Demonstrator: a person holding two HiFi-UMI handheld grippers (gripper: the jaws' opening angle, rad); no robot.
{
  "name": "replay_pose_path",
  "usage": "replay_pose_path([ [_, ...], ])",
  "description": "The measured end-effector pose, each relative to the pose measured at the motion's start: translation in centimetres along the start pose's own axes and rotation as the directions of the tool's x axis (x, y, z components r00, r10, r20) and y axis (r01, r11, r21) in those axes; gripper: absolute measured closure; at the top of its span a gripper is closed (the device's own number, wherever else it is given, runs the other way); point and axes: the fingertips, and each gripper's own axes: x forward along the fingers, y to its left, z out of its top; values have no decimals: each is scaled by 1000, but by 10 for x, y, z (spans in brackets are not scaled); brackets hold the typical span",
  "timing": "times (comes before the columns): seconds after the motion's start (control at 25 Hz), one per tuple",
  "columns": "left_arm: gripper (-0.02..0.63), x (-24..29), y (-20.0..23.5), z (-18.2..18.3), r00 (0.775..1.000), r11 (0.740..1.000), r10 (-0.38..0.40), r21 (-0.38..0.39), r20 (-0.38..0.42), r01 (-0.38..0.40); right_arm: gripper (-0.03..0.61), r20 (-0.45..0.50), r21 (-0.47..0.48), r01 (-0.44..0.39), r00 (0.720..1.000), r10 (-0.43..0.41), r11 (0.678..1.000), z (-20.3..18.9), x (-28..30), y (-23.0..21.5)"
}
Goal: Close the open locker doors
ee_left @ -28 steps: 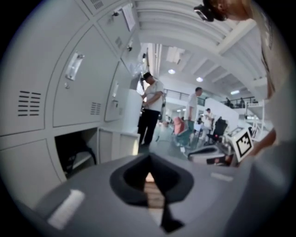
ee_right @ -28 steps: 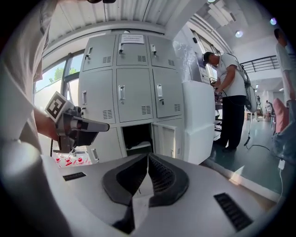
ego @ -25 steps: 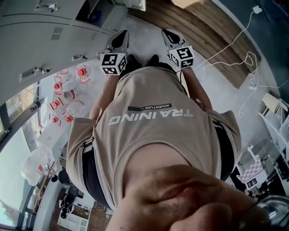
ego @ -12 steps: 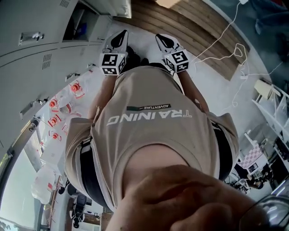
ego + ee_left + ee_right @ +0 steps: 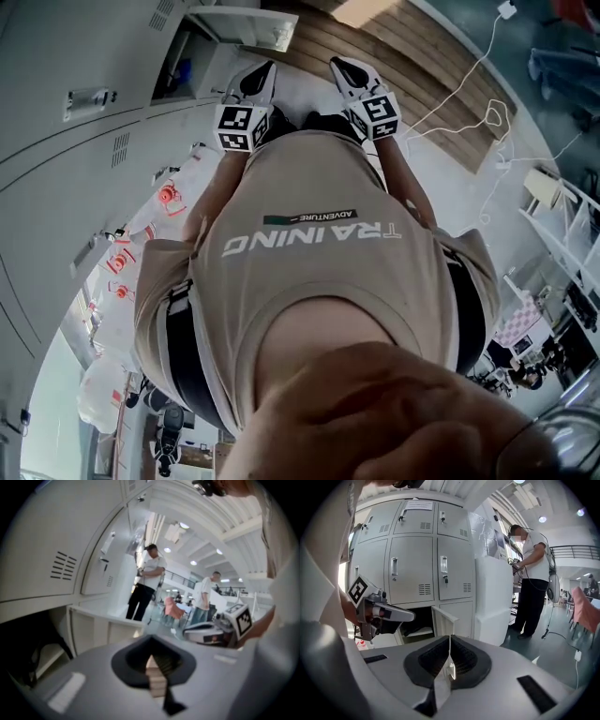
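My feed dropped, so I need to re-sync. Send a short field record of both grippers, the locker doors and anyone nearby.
left gripper: jaws together, empty
right gripper: jaws together, empty
open door: one, bottom row, swung outward, neither gripper on it
upper doors: shut in the right gripper view
bystander: standing right of the lockers

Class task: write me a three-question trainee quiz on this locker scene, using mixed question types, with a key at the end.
1. True or false: the right gripper has its jaws together with nothing between them.
2. Multiple choice: in the right gripper view, the open locker door belongs to which row? A) top B) middle C) lowest
3. Fill in: the left gripper is ____ (open or shut).

Key: 1 true; 2 C; 3 shut.
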Motion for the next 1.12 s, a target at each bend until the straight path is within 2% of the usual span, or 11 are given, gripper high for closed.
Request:
replay_pose_path([
  [0.28,614,0,21,10,999,999,41,1,5,-41,560,-9,9,-49,999,49,999,15,26,-16],
  [0.48,614,-5,40,16,988,988,152,-26,20,-152,560,-3,-41,-134,991,134,990,31,54,-30],
  [0.64,614,-6,49,17,966,965,256,-69,18,-254,560,-29,-82,-233,972,231,969,37,77,-40],
  [0.92,614,3,47,17,917,909,398,-132,-1,-394,560,-49,-152,-418,908,416,895,51,112,-56],
  [1.0,614,5,46,17,898,889,440,-141,-8,-436,560,-76,-156,-484,875,478,861,47,122,-57],
  [1.12,614,5,46,13,865,848,501,-185,-24,-496,560,-118,-160,-584,812,572,796,38,130,-53],
])
